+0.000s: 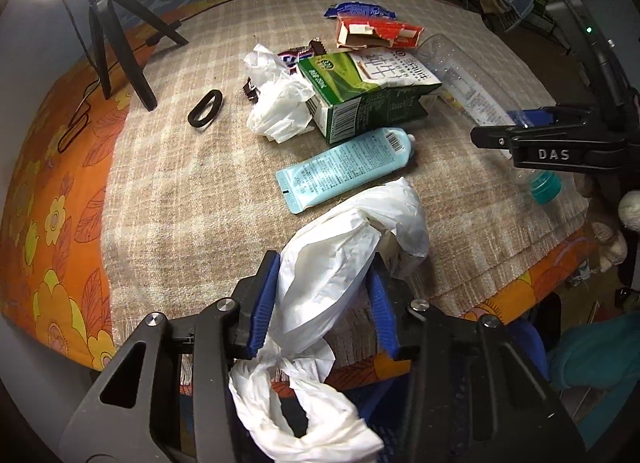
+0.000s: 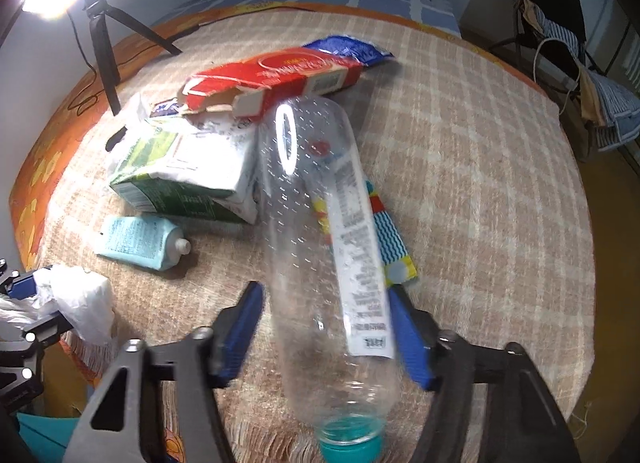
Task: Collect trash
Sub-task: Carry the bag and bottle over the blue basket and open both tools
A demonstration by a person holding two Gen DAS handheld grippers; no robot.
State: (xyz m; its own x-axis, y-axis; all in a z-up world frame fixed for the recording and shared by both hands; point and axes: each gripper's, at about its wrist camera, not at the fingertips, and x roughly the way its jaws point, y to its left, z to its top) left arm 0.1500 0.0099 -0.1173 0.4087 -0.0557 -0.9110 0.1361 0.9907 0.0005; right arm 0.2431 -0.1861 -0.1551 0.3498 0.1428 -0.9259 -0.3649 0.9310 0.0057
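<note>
1. Fingers first: left gripper stands about half open, blue pads on both sides of a white plastic bag; the bag fills the gap and its twisted handles trail back behind the fingers. Looks held, though the pads barely dent it.
2. Right gripper is wide around a clear plastic bottle, body lying between the fingers, teal cap back toward the camera. Blur hides whether the pads press on it; cannot tell if it is gripped.
3. Handling, my guess: bag is soft, thin and slippery, so pinch the bunched neck. Bottle is empty, light, crushable and rolls; grab mid-body on the label.
4. Ahead of the left fingers: blue tube, then green milk carton and crumpled white plastic.
5. Beyond the bottle: torn red box, blue wrapper.
6. Everything lies on a checked cloth.
</note>
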